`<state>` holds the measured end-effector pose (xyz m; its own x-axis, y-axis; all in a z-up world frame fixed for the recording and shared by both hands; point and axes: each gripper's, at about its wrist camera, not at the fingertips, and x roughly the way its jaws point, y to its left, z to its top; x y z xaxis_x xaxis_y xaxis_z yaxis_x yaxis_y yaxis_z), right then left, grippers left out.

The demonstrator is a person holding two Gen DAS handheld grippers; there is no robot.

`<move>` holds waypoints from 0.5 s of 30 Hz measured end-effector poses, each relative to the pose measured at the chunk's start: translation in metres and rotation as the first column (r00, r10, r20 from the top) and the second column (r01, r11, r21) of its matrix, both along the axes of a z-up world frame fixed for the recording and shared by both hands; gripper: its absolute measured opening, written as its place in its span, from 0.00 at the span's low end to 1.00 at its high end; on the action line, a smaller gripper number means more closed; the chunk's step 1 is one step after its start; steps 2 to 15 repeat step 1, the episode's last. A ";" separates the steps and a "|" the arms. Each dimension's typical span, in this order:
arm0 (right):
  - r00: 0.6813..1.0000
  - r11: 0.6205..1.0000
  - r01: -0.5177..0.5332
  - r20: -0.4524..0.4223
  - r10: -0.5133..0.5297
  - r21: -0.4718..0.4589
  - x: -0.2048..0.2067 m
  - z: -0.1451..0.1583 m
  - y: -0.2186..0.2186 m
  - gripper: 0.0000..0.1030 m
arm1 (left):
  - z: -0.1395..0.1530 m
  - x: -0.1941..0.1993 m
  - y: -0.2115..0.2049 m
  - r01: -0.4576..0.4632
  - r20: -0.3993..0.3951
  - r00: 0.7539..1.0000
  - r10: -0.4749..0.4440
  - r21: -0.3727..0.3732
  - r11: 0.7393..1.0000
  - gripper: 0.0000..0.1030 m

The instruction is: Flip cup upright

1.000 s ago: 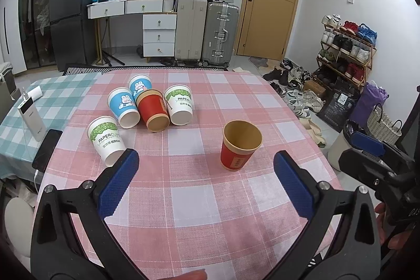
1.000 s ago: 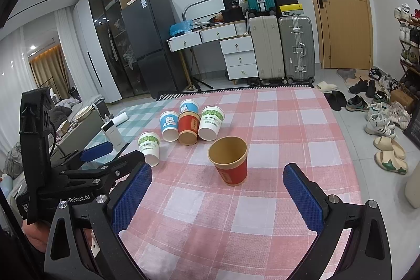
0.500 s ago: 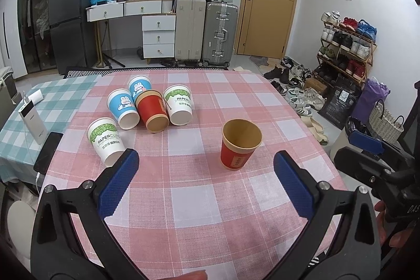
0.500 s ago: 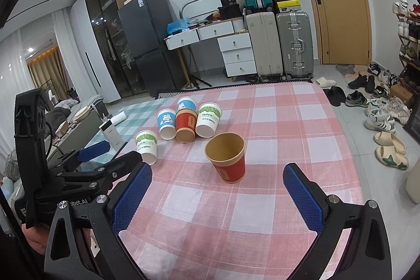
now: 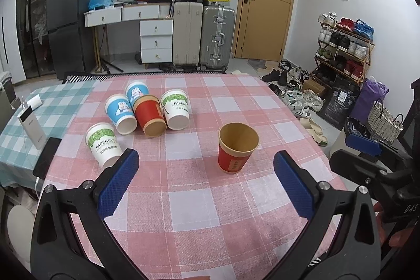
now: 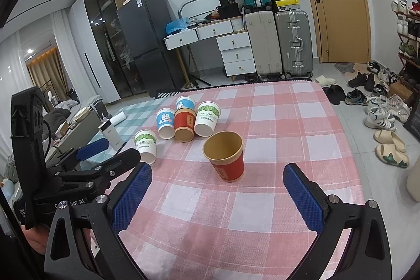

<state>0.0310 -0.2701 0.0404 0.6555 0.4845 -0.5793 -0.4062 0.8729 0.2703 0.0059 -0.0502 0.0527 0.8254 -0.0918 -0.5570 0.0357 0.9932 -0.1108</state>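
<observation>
Between the blue pads of the left gripper (image 5: 205, 181) there is only the pink checked tablecloth (image 5: 199, 209); its jaws stand wide apart and hold nothing. The right gripper (image 6: 216, 186) is the same: fingers spread wide, nothing between them, hanging over the near part of the table. Each gripper appears at the edge of the other's view, the right one at the far right of the left wrist view and the left one at the far left of the right wrist view.

Just beyond the fingertips of both grippers stands the red cup (image 5: 237, 148) (image 6: 225, 156), upright on its base with the brown inside facing up. It touches no gripper and no other cup.

Farther back and to the left lie five more paper cups on their sides, mouths toward the cameras. One white and green cup (image 5: 103, 144) lies alone, nearest to the left pad. Behind it, in a tight group, are a blue cup (image 5: 120, 113), a second blue cup (image 5: 136, 92) behind that, a lying red cup (image 5: 150, 115), and another white and green cup (image 5: 176, 109); the group seems to touch side to side, though I cannot be sure for every pair.

Past the left edge of the pink cloth, on a green checked cloth (image 5: 31, 106), stands a white power bank (image 5: 30, 125) with a dark phone (image 5: 47, 155) beside it.
</observation>
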 end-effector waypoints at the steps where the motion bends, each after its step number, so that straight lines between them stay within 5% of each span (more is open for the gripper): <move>1: 1.000 1.000 0.002 0.000 -0.002 -0.001 0.000 0.000 0.000 0.99 | 0.001 0.000 -0.001 0.001 0.003 1.000 -0.001 0.001 1.000 1.00; 15: 1.000 1.000 0.002 0.000 -0.002 -0.001 0.000 0.000 0.000 0.99 | 0.001 0.000 -0.001 0.001 0.003 1.000 -0.001 0.001 1.000 1.00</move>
